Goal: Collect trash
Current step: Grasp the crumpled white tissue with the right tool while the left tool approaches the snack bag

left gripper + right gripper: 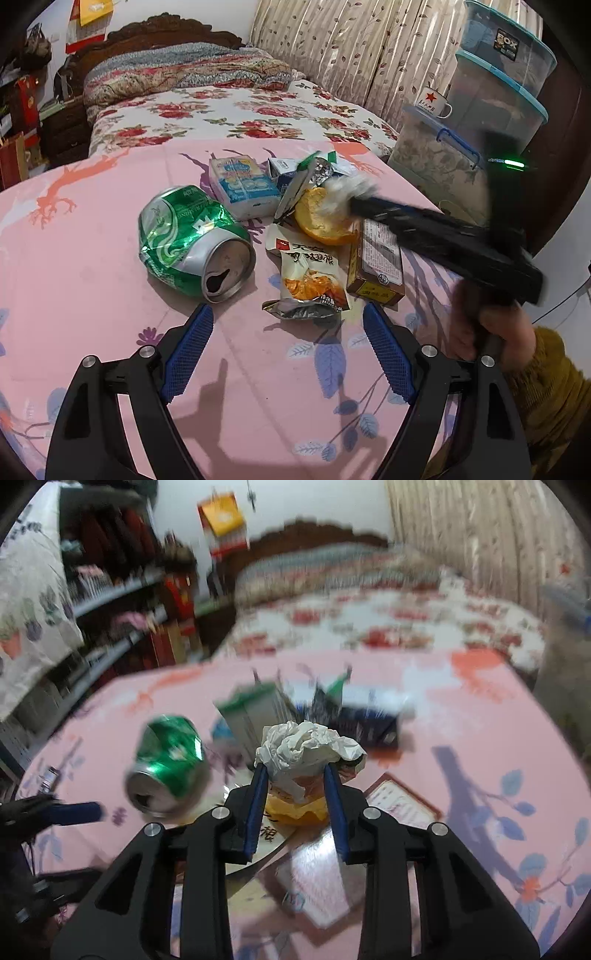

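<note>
Trash lies in a pile on a pink tablecloth (92,295): a crushed green can (192,243), a snack wrapper (306,280), an orange peel (325,221), a brown box (376,266), a blue-white carton (240,184) and a torn foil-lined carton (306,173). My left gripper (288,314) is open and empty, just short of the can and wrapper. My right gripper (295,768) is shut on a crumpled white tissue (306,746) and holds it above the peel (295,812); it shows blurred in the left wrist view (351,195). The can (166,764) is to its left.
A bed with a floral cover (240,110) lies behind the table. Stacked plastic storage boxes (491,92) and a white mug (436,103) stand at the right. Cluttered shelves (110,590) are at the left. The table's far edge borders the bed.
</note>
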{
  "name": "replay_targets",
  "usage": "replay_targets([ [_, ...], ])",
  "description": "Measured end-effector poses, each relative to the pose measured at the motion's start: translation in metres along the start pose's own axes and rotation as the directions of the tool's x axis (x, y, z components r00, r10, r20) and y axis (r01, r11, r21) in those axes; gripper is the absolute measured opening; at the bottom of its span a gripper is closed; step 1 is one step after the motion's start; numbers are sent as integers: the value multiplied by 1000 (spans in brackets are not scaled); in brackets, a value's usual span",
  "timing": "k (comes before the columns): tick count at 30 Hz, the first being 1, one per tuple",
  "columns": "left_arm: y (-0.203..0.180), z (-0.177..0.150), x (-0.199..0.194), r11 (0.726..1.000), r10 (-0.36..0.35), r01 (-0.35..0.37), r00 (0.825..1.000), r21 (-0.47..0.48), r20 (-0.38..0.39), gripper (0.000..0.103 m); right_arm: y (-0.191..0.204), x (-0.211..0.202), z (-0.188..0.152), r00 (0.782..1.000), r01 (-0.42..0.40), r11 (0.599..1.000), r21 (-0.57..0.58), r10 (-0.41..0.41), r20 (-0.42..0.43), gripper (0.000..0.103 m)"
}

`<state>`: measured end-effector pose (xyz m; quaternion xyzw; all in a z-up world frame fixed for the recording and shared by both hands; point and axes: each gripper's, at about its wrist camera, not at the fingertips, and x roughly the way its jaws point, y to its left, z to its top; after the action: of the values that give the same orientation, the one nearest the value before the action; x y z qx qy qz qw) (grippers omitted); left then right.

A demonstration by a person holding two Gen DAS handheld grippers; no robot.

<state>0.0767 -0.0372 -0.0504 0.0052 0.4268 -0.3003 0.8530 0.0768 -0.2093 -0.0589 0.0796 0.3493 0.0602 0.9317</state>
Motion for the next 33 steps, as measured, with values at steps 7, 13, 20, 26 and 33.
replay_targets([
  [7,-15,6,32,999,-17,18,998,30,-54,83,-8,-66,-34,995,21,998,59,-26,95,33],
  [13,-39,11,61,992,57,-49,996,120,-65,74,-22,-75,-71,999,33,990,140,-38,33,33],
  [20,-38,6,70,990,87,-75,992,119,-97,49,-33,-78,-91,999,35,981,191,-36,5,33],
  [26,-20,-15,31,998,29,-21,992,60,-121,50,-32,-81,-91,1000,9,983,185,-12,16,33],
  [33,-14,-45,5,998,57,-52,992,43,-117,63,-21,-70,-101,999,-18,987,160,23,-30,33],
])
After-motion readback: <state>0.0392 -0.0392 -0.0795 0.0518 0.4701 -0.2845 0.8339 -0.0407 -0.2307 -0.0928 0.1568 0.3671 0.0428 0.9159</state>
